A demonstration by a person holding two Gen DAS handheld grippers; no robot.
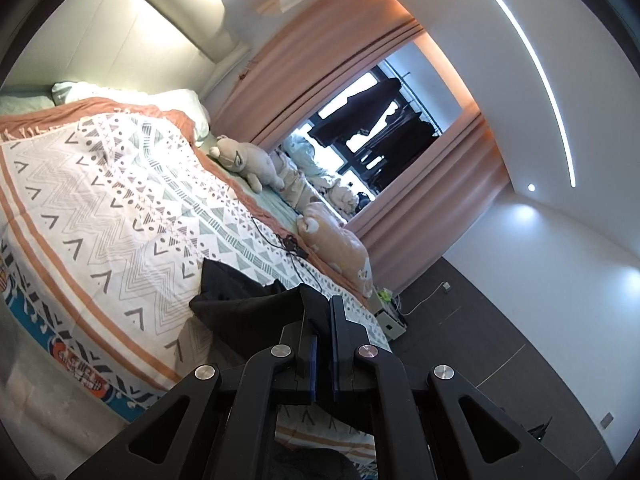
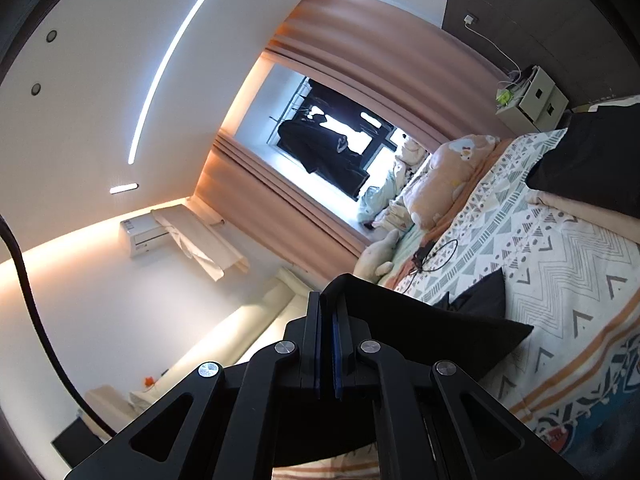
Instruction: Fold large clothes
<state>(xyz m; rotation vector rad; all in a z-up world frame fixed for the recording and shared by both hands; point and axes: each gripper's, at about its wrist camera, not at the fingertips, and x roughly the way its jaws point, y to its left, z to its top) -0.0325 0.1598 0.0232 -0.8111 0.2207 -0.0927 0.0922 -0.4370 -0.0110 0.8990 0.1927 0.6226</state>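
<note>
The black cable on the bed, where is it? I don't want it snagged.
The black cable lies on the patterned blanket near the bed's far edge, beside the peach pillow.

Matt black cloth garment (image 1: 240, 300), woven patterned bedspread (image 1: 120, 200), matt plastic claw (image 1: 325, 312).

Left wrist view riding just behind its claw (image 1: 324, 312), looking across the bed (image 1: 100, 184) towards the window (image 1: 380, 140), rolled sideways, right wrist view likewise behind its claw (image 2: 328, 308), rolled oppositely, both sharing bed, curtains (image 1: 320, 60), window.
</note>
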